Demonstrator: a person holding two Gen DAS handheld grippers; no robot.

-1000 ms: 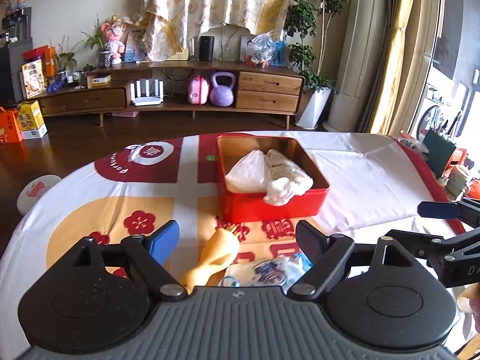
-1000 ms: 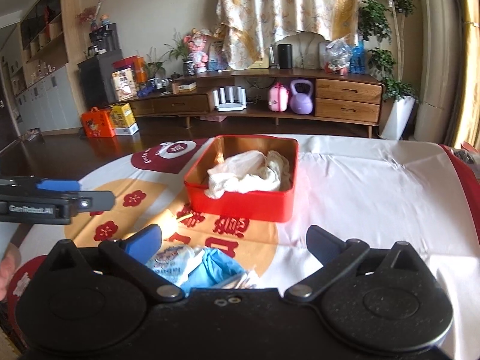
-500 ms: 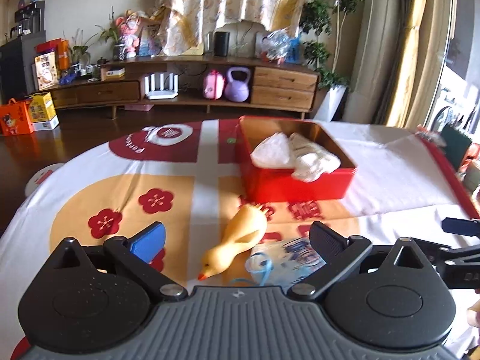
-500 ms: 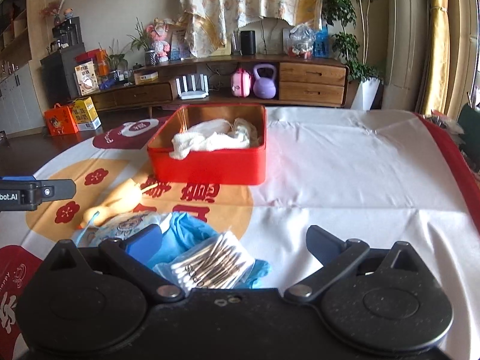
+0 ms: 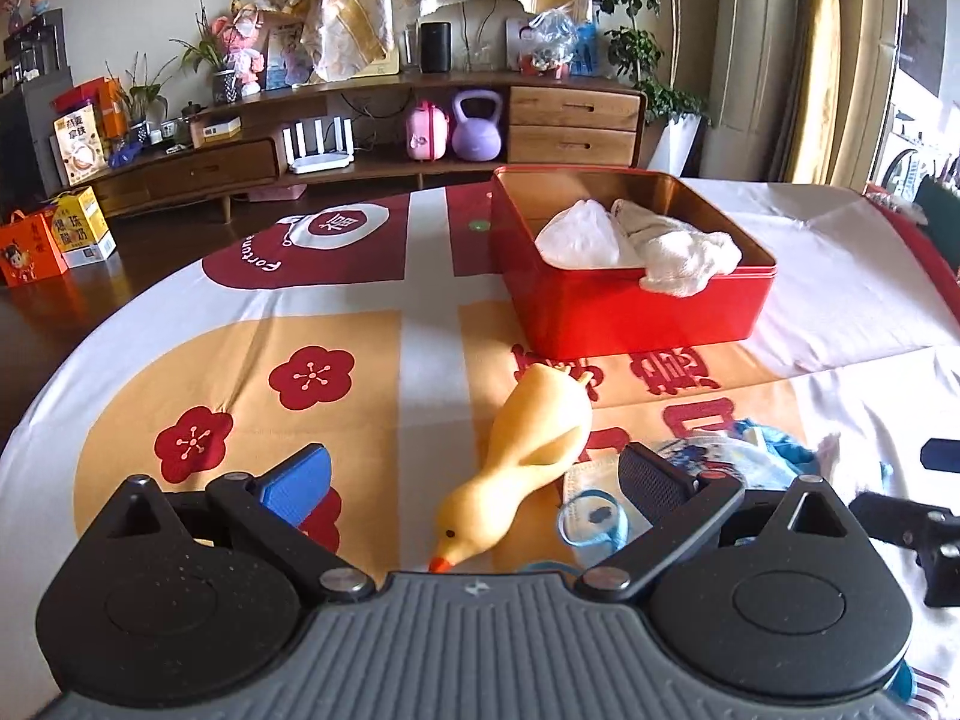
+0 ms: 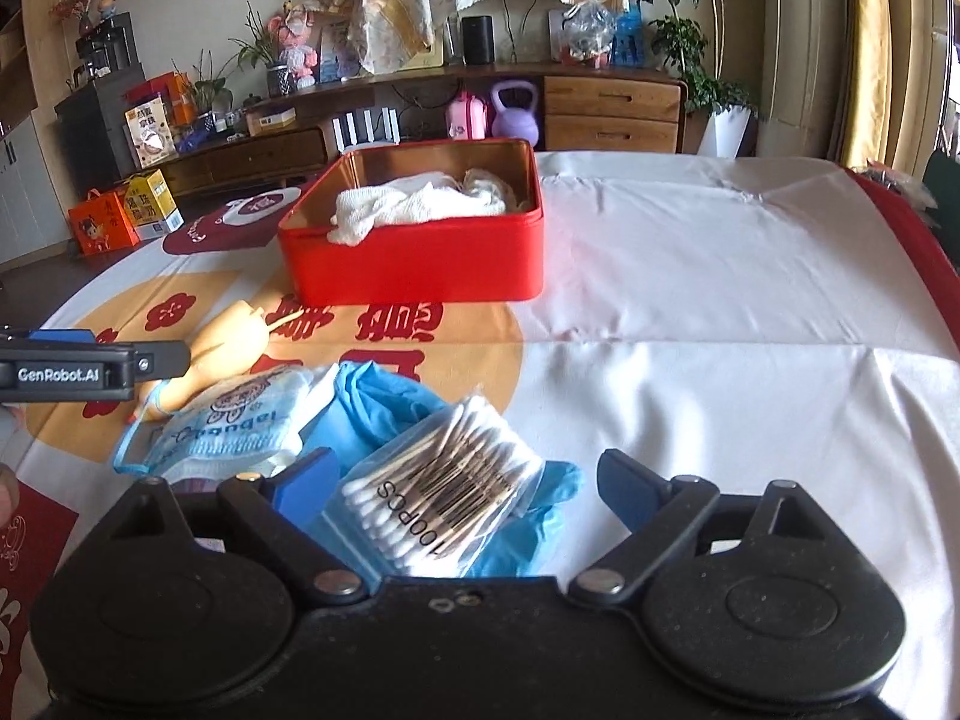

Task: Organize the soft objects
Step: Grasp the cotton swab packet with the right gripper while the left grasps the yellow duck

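Yellow rubber duck (image 5: 534,450) lies on the tabletop (image 5: 360,360) between the wide-spread fingers of the left claw (image 5: 474,477), not gripped, while the right claw (image 6: 465,483), jaws just narrowing, straddles the cotton swab bag (image 6: 444,492) without pinching it. Looks like the pickup step; next they need to squeeze and carry both into the red tin (image 6: 414,264).

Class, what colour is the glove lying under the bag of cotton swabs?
Blue. The glove shows best in the right wrist view, beneath the bag of cotton swabs.

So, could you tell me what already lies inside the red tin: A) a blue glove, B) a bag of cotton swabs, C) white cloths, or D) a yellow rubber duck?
C: white cloths fill the red tin, the other three lie on the tablecloth.
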